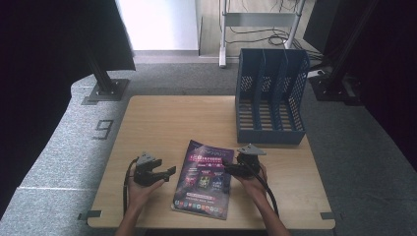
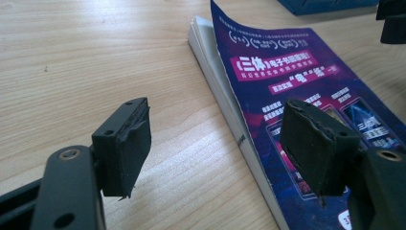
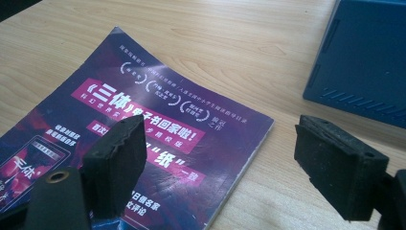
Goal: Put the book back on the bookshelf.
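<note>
Flanking one magazine (image 1: 205, 178) — two open claws, left claw (image 1: 167, 172), right claw (image 1: 227, 167).

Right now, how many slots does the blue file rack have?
3, side by side in the rack at the table's far right: left, middle and right, all looking empty. The magazine lies flat before it.

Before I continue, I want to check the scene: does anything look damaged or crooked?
The magazine lies askew on the table, and its front cover lifts and curls away from the pages at the far corner. The file rack stands upright.
</note>
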Demonstrator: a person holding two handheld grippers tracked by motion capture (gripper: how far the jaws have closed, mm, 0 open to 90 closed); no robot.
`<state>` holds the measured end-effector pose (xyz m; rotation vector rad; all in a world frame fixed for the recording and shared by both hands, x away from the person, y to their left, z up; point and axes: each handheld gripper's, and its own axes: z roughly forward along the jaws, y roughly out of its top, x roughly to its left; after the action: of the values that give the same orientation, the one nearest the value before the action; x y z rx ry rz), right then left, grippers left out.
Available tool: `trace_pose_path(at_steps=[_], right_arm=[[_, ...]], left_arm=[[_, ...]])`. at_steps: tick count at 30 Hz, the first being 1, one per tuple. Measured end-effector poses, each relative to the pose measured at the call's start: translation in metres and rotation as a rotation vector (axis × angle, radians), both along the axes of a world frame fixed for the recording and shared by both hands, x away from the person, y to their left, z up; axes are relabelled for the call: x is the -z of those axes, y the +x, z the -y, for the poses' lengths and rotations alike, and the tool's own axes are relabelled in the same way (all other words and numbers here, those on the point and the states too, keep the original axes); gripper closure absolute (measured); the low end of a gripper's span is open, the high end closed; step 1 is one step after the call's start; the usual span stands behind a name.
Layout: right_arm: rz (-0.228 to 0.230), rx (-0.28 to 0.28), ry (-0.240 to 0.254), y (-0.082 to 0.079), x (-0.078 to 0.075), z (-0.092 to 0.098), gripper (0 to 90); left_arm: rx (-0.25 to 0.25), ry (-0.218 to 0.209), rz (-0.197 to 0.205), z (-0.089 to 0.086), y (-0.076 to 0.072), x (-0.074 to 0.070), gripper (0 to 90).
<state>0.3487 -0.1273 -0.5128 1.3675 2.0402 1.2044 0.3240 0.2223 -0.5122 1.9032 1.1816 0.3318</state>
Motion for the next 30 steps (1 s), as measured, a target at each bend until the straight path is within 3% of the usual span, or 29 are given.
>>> trace_pose_path(at_steps=[9,19,30], right_arm=[[-0.028,-0.027,0.041,-0.005,0.005,-0.007,18.4],[-0.063,-0.057,0.011,-0.006,0.019,-0.028,17.4],[-0.085,-0.069,-0.012,-0.008,0.028,-0.038,16.1]], left_arm=[[-0.002,0.008,0.000,0.002,0.001,0.001,26.3],[0.018,0.012,0.008,0.007,-0.001,-0.002,26.3],[0.026,0.016,0.006,0.011,-0.001,-0.001,26.3]])
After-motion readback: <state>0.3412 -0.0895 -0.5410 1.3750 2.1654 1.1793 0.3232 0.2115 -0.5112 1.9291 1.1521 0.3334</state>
